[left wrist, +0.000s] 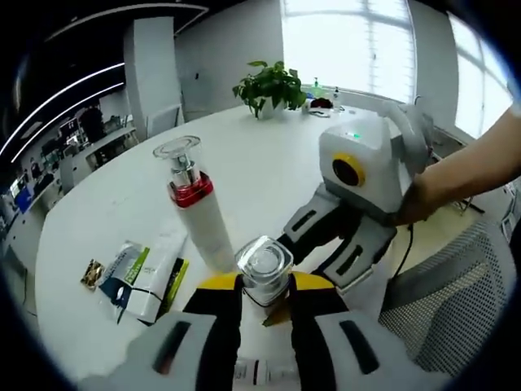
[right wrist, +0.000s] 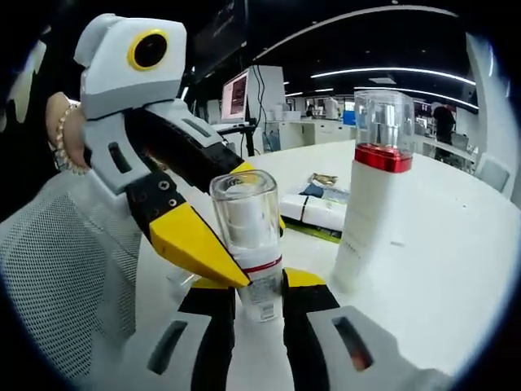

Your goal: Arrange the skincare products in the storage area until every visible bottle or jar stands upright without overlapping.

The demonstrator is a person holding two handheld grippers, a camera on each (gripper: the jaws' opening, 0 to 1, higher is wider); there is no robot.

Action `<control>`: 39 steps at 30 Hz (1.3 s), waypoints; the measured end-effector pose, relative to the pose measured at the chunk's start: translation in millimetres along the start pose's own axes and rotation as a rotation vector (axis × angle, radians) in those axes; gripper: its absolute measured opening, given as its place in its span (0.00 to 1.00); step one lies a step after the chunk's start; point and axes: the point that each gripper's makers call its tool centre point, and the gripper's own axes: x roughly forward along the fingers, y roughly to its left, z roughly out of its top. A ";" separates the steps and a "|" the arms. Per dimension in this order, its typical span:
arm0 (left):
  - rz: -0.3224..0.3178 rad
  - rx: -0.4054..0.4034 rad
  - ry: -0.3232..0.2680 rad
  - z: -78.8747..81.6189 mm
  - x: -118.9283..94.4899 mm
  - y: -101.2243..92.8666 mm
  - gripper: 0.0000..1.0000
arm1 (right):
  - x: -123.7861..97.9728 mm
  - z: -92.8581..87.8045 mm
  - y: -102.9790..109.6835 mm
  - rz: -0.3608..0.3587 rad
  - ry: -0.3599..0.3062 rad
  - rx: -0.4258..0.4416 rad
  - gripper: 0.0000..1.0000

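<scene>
Standing between both tongs, left (left wrist: 264,287) and right (right wrist: 259,297), small bottle (right wrist: 244,232) is clenched.

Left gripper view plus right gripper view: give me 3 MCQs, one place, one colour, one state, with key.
1. Where does the potted plant stand?
A. far side of the white table
B. on the mesh chair
C. beside the tubes

2. What colour is the band under the tall bottle's clear cap?
A. blue
B. red
C. green

3. How is the small clear-capped bottle posed?
A. lying flat
B. upside down
C. upright between the fingers

Key: 1 A, the plant sits near the windows across the table. 2 B, a red collar shows in both views. 3 C, its cap points up with yellow fingers at its sides.
</scene>
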 end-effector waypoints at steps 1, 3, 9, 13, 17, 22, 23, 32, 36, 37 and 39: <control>0.000 0.002 -0.002 0.5 0.7 0.1 0.18 | -0.1 0.0 -1.0 0.002 0.000 -0.001 0.21; -0.002 0.000 -0.007 1.6 3.1 2.0 0.18 | -0.4 0.7 -2.6 0.008 0.001 0.000 0.21; -0.005 0.007 -0.020 5.5 10.5 7.7 0.19 | 1.0 2.0 -11.8 0.034 0.011 -0.007 0.21; -0.008 0.004 -0.026 8.8 14.5 12.3 0.19 | 2.3 1.5 -20.1 0.040 0.011 -0.011 0.21; -0.009 0.004 -0.031 11.8 17.8 16.1 0.19 | 3.7 3.2 -23.4 0.045 0.007 -0.011 0.21; -0.008 0.004 -0.037 14.1 21.0 20.4 0.19 | 5.0 5.7 -25.7 0.050 0.006 -0.014 0.21; -0.007 0.003 -0.039 14.6 21.9 21.5 0.19 | 5.5 7.2 -25.3 0.049 0.006 -0.015 0.21; -0.003 0.007 -0.049 18.4 26.4 28.2 0.20 | 8.7 11.4 -32.5 0.052 -0.002 -0.015 0.22; 0.000 0.011 -0.053 19.8 28.5 30.9 0.20 | 9.3 13.6 -33.9 0.048 -0.005 -0.012 0.22; 0.001 0.011 -0.054 20.1 28.8 31.3 0.20 | 9.3 13.0 -35.1 0.048 -0.005 -0.008 0.22; 0.003 0.016 -0.055 20.4 29.2 31.9 0.20 | 9.4 13.0 -35.5 0.046 -0.003 -0.011 0.22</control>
